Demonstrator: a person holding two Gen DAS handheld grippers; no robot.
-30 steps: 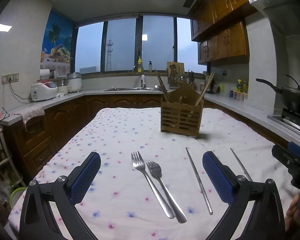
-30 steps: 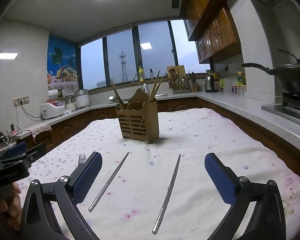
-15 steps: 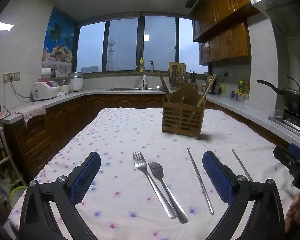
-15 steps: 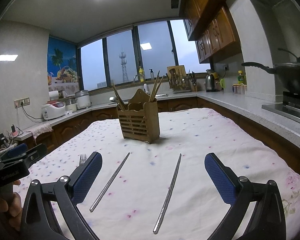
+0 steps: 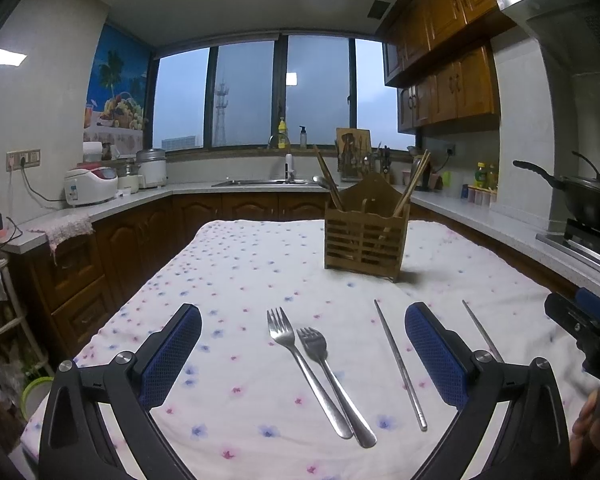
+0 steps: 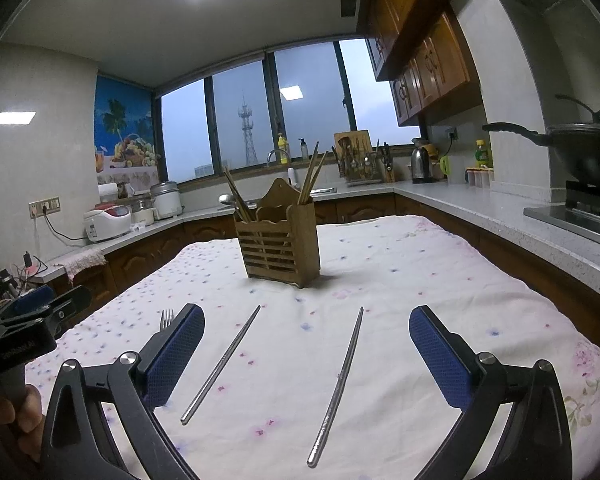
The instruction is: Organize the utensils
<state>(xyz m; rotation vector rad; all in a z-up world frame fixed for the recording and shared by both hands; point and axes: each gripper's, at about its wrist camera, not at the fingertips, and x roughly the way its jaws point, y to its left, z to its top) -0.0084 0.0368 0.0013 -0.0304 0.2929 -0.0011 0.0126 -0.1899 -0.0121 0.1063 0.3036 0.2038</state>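
Two steel forks [image 5: 316, 368] lie side by side on the flowered tablecloth [image 5: 236, 272], between the wide-apart fingers of my left gripper [image 5: 303, 344], which is open and holds nothing. A metal chopstick [image 5: 400, 364] lies just right of the forks, and a second one [image 5: 482, 334] lies farther right. In the right wrist view both chopsticks, one [image 6: 222, 362] and the other [image 6: 338, 380], lie between the fingers of my open right gripper [image 6: 306, 344]. A wooden utensil holder [image 5: 366, 236] with wooden chopsticks stands upright farther back on the table; it also shows as the holder [image 6: 280, 242].
Kitchen counters run round the table, with rice cookers [image 5: 90, 188] at the left, a sink [image 5: 268, 182] under the window and a black wok [image 5: 588, 200] on the stove at the right. A hand [image 6: 16, 412] holds the other gripper at the left edge.
Both views have risen and tilted slightly, so the holder and utensils sit a little lower and nearer. Nothing on the table has moved, and both grippers stay open.
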